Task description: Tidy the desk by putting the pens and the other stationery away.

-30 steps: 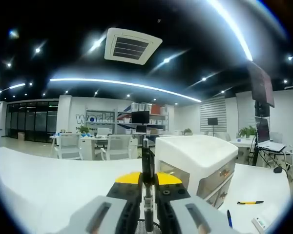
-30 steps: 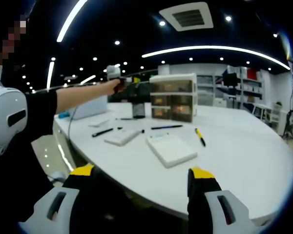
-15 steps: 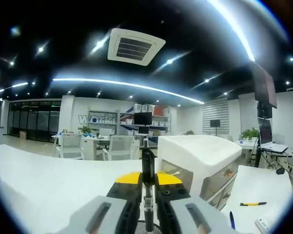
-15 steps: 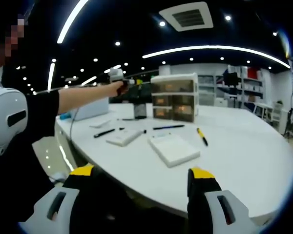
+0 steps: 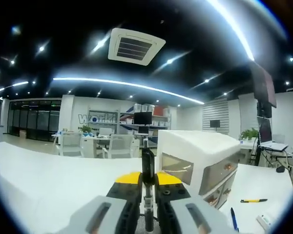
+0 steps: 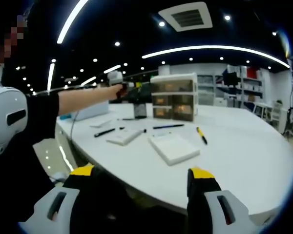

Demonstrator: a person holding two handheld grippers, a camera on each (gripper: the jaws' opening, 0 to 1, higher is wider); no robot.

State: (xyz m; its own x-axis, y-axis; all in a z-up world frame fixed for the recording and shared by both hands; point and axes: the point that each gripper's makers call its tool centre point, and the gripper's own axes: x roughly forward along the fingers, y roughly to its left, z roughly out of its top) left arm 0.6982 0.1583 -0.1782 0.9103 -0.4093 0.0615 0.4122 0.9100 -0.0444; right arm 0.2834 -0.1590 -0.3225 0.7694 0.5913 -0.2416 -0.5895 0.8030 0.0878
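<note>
The left tool (image 5: 147,181) clamps a black pen (image 5: 147,168) upright; the right tool (image 6: 141,178) gapes wide.

The black pen (image 5: 147,170) clamped between the fingers runs off the left gripper view's bottom edge. At the surface's far edge, the blue pen (image 5: 233,220) is cut off likewise.

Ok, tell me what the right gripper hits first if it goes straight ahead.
Probably the white notepad on the table, straight ahead of the open right gripper; depth is unclear.
</note>
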